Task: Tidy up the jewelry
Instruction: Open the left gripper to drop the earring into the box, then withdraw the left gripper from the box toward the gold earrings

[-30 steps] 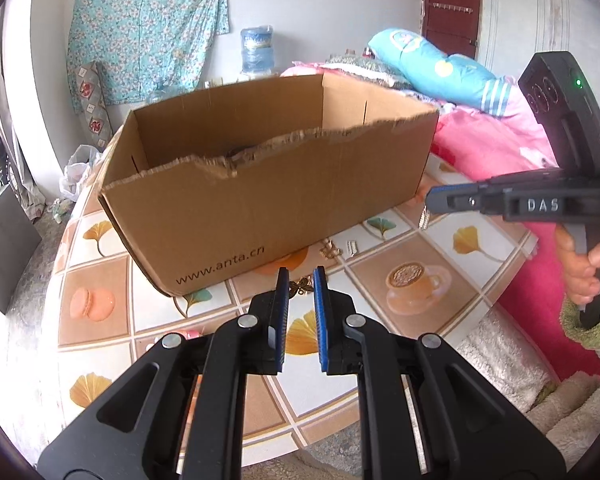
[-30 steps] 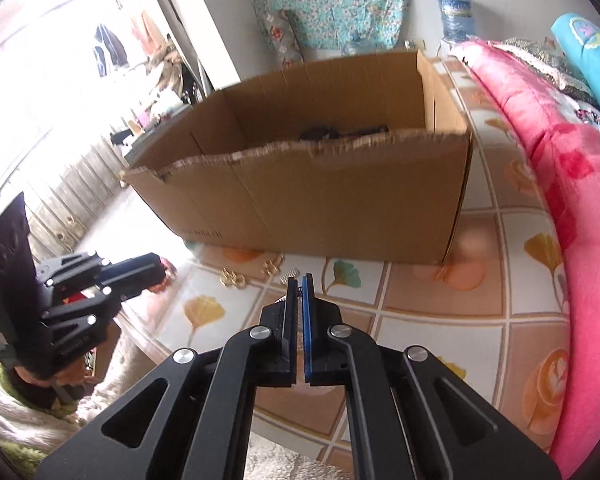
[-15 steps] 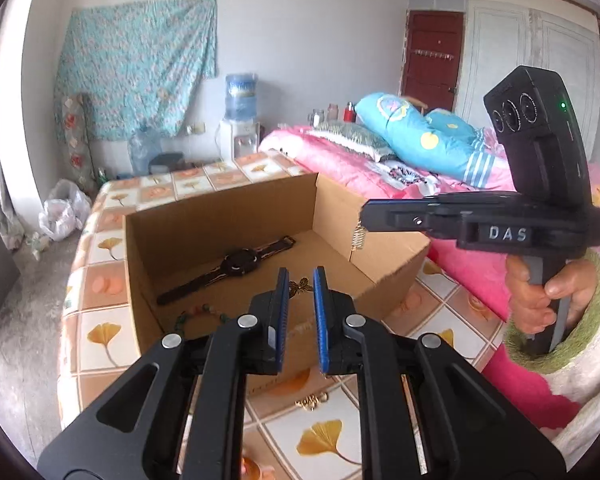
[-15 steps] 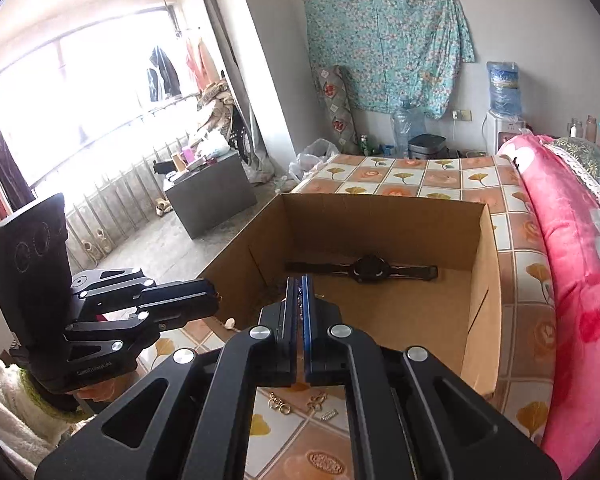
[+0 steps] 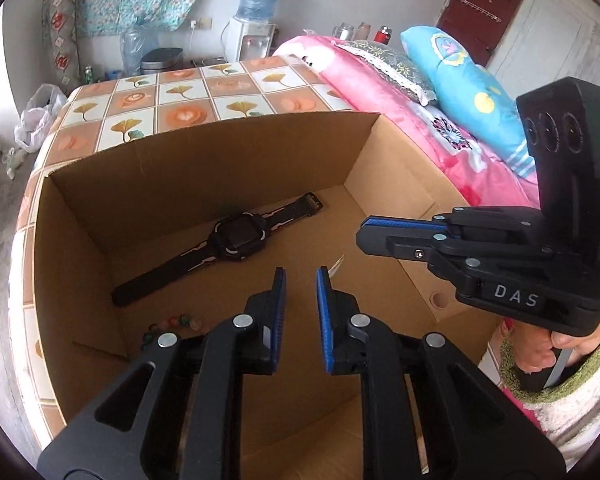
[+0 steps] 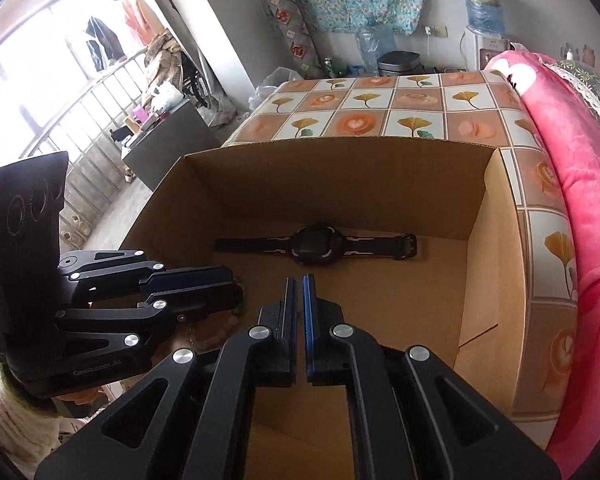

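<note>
An open cardboard box (image 5: 220, 136) (image 6: 340, 184) holds a black wristwatch (image 5: 240, 236) (image 6: 316, 246) lying flat. A string of coloured beads (image 5: 172, 322) lies near its front left corner. My left gripper (image 5: 300, 276) (image 6: 238, 288) hangs over the box floor. Its jaws are opening and nothing shows between the blue pads. A small pale blurred streak (image 5: 336, 268) shows just past its right finger; I cannot tell which piece it is. My right gripper (image 6: 299, 280) (image 5: 360, 236) is shut above the box's right half, with nothing visible in it.
The box stands on a table with a tile-patterned cloth (image 5: 172, 92) (image 6: 380, 100). A pink bed (image 5: 380, 92) (image 6: 580, 160) runs along the table's right side. A person's hand in a fleece sleeve (image 5: 540, 352) holds the right gripper. A water dispenser (image 5: 256, 20) stands at the far wall.
Both grippers came up from the table's front and over the box rim. The gold piece between the left pads and the silver one hanging from the right tip are gone. The left jaws are wider.
</note>
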The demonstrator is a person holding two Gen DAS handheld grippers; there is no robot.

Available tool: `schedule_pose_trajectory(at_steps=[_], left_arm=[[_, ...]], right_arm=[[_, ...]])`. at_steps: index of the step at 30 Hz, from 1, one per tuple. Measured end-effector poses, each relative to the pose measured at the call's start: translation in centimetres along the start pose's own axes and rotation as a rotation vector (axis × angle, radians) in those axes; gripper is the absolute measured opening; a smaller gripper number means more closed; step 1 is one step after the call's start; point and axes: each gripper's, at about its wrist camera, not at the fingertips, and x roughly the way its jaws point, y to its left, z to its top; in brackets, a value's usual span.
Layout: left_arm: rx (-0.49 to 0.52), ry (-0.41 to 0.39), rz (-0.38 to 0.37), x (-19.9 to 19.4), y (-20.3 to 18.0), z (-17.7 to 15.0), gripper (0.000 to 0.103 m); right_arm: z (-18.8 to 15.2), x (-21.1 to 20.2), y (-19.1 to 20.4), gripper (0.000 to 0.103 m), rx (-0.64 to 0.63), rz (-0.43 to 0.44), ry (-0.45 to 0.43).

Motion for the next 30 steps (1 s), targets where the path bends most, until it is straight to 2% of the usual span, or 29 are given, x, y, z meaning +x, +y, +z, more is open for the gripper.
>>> schedule_pose_trajectory(at_steps=[7, 10, 12, 17, 21, 26, 29, 30], left_arm=[[-0.033, -0.04, -0.014, -0.4, 0.7, 0.2, 0.015], [-0.02, -0.077, -0.005, -1.6, 0.6, -0.2, 0.015], [-0.008, -0.116, 0.004, -2.9, 0.4, -0.7, 0.015], [0.011, -0.238, -0.013, -7.4, 0.2, -3.2, 0.015], [0.043, -0.31, -0.03, -10.6, -0.4, -6.5, 0.016], [0.089, -0.338, -0.028, -13.0, -1.1, -11.2, 0.02], [0.036, -0.301, -0.105, -12.4, -1.0, -13.7, 0.022], [0.031, -0.276, -0.104, -11.6, -1.2, -14.4, 0.022]], right_arm=[[0.4, -0.8, -0.9, 0.005, 0.015, 0.0, -0.036], [0.2, -2.0, -0.9, 0.012, 0.018, 0.011, -0.068], [-0.1, -3.1, -0.7, 0.018, 0.013, 0.019, -0.096], [-1.4, -6.1, 0.0, 0.019, -0.004, 0.085, -0.169], [-4.1, -8.7, 1.3, 0.019, -0.037, 0.149, -0.224], [-8.8, -10.7, 3.4, 0.019, -0.112, 0.198, -0.238], [-11.5, -10.3, 3.8, 0.019, -0.104, 0.208, -0.205], [-12.3, -9.9, 3.8, 0.019, -0.09, 0.205, -0.19]])
